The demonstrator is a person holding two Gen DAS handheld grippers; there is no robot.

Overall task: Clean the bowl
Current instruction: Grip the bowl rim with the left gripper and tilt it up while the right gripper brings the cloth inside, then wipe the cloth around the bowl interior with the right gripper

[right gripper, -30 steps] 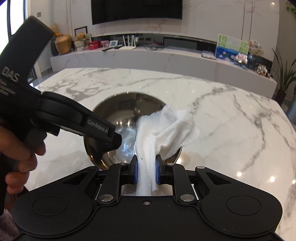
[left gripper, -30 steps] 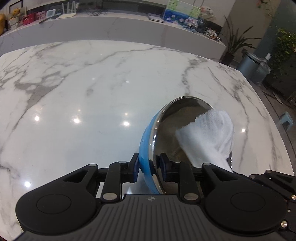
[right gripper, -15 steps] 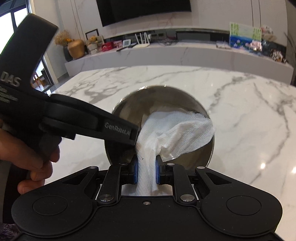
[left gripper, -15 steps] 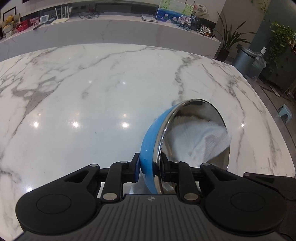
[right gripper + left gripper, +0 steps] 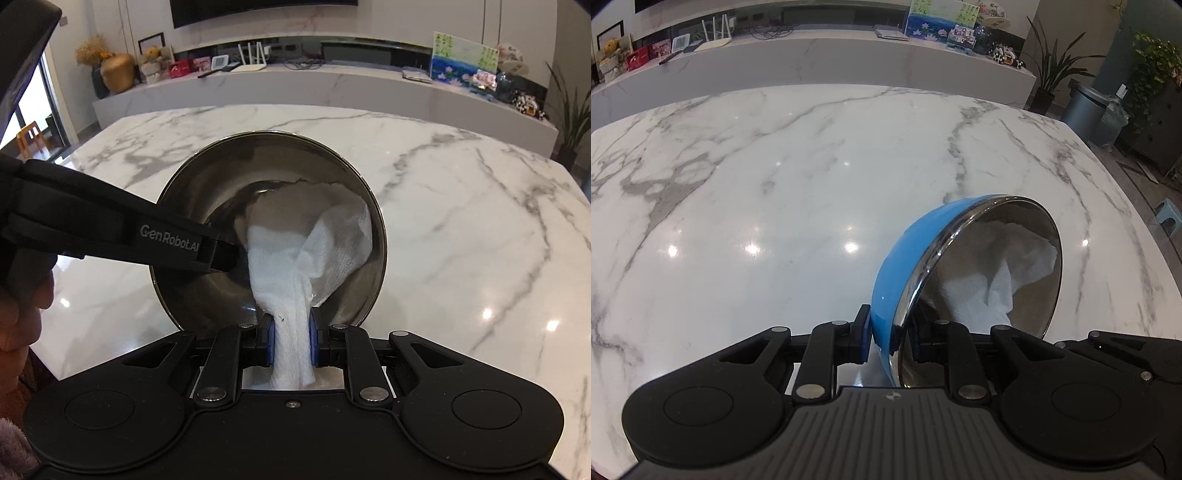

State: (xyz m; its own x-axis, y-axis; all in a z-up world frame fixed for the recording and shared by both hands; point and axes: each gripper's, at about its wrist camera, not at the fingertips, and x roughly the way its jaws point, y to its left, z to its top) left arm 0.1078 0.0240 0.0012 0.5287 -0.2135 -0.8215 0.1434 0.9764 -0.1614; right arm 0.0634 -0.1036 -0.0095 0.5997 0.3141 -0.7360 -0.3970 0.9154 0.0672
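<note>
The bowl (image 5: 908, 266) is blue outside and shiny steel inside. My left gripper (image 5: 888, 334) is shut on its near rim and holds it tilted on edge above the marble table (image 5: 775, 177), opening to the right. My right gripper (image 5: 291, 332) is shut on a white paper towel (image 5: 295, 258). The towel is pressed into the bowl's steel inside (image 5: 266, 184) and also shows in the left wrist view (image 5: 997, 273). The left gripper's body (image 5: 110, 236) crosses the left of the right wrist view and clamps the bowl's left rim.
A long marble sideboard (image 5: 332, 85) with a router, pictures and ornaments runs behind the table. A grey bin (image 5: 1084, 107) and potted plants (image 5: 1052, 74) stand beyond the table's right edge. The person's hand (image 5: 18, 314) is at the left.
The bowl has tilted further, so more of its blue outside faces the left camera. The towel has moved deeper and across the bowl's inside.
</note>
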